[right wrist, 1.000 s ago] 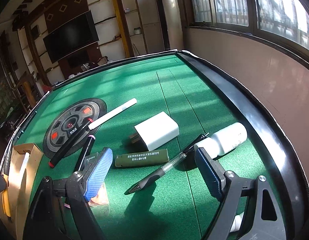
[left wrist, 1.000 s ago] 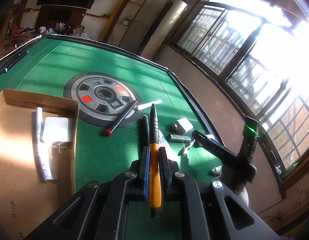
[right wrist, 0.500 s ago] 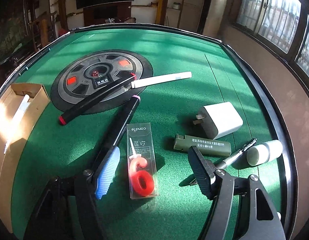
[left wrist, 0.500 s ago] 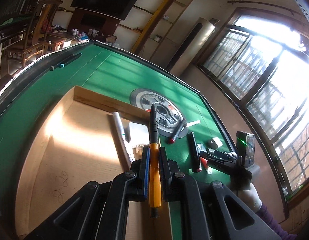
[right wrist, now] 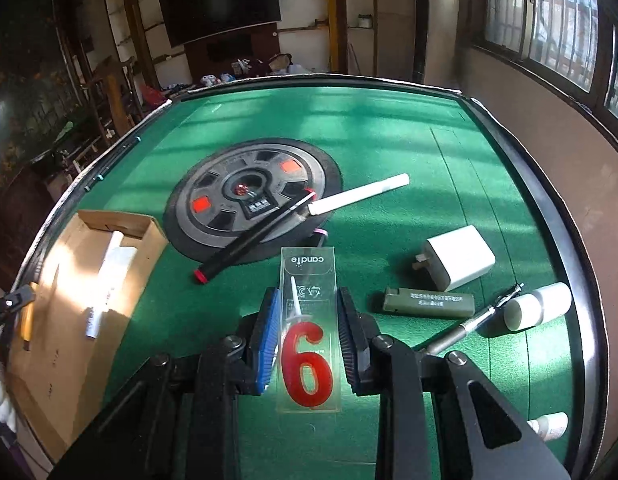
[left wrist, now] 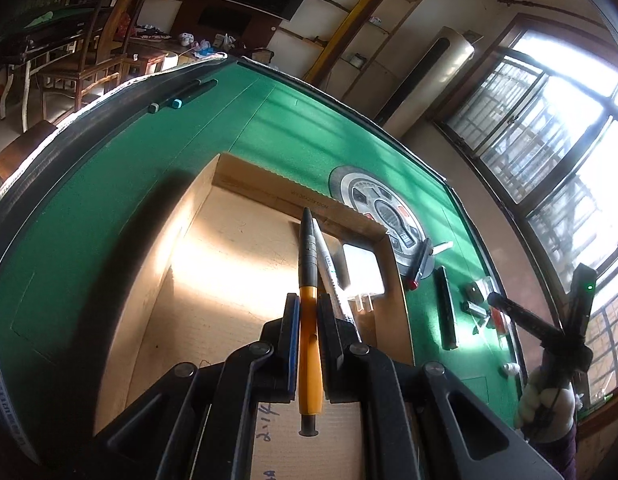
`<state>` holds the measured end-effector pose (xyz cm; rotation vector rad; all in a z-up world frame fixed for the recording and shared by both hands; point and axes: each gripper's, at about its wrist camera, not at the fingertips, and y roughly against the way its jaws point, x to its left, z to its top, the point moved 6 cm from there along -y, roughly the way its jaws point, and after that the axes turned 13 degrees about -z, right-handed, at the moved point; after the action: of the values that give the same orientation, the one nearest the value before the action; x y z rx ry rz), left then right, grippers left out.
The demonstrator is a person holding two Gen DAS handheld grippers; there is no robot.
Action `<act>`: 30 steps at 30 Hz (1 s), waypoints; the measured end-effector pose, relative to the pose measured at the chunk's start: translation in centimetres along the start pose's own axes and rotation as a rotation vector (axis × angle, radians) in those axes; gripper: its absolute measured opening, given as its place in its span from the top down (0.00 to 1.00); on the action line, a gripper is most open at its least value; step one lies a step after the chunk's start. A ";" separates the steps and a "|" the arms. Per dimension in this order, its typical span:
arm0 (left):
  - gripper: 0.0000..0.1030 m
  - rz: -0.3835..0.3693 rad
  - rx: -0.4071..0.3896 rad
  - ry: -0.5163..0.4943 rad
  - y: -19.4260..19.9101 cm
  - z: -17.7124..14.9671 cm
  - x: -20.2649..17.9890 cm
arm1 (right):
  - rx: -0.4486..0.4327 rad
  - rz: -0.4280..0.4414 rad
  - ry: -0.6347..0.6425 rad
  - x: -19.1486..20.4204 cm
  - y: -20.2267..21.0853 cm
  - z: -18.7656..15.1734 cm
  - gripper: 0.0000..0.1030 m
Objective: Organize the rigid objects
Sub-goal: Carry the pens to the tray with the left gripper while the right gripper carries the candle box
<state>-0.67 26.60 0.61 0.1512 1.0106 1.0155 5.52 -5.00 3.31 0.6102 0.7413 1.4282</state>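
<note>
My left gripper (left wrist: 308,308) is shut on an orange and black pen (left wrist: 309,280) and holds it over the open cardboard box (left wrist: 213,280). A white pen (left wrist: 327,264) and a white charger (left wrist: 361,270) lie in the box. My right gripper (right wrist: 307,320) has closed around a clear candle pack with a red 6 (right wrist: 307,332) on the green table (right wrist: 349,128); the pads touch or nearly touch its sides. The box also shows at the left of the right wrist view (right wrist: 69,280).
On the table lie a black marker with a red cap (right wrist: 253,240), a white stick (right wrist: 359,198), a white charger (right wrist: 459,256), an olive lighter (right wrist: 429,302), a metal pen (right wrist: 473,322) and a white bottle (right wrist: 537,306). A round control disc (right wrist: 249,196) sits mid-table.
My left gripper has carried the pen left from the table until it is over the box. My right gripper has moved left to the candle pack and closed around it.
</note>
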 end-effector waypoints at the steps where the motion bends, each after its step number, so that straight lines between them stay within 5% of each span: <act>1: 0.92 0.006 0.012 0.005 -0.4 0.2 0.3 | 0.002 0.042 0.000 1.0 0.5 0.3 0.74; 7: 0.92 0.035 0.074 0.029 -2.8 1.8 2.0 | 0.087 0.271 0.035 9.1 0.7 1.1 0.74; 14: 0.92 0.054 0.110 0.072 -4.6 3.3 4.2 | 0.192 0.395 0.077 18.8 -1.4 1.2 0.74; 20: 0.92 0.055 0.133 0.134 -6.1 3.6 6.1 | 0.261 0.400 0.101 24.2 -3.3 1.3 0.74; 27: 0.92 0.032 0.119 0.145 -6.2 4.0 6.5 | 0.301 0.369 0.082 25.5 -6.3 1.2 0.74; 30: 0.84 0.001 0.110 0.173 -5.7 4.0 6.5 | 0.287 0.341 0.101 25.8 -6.6 1.2 0.73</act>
<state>6.93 29.65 -4.30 0.1565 1.2253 0.9866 10.55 20.31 -3.16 0.9252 0.9652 1.6876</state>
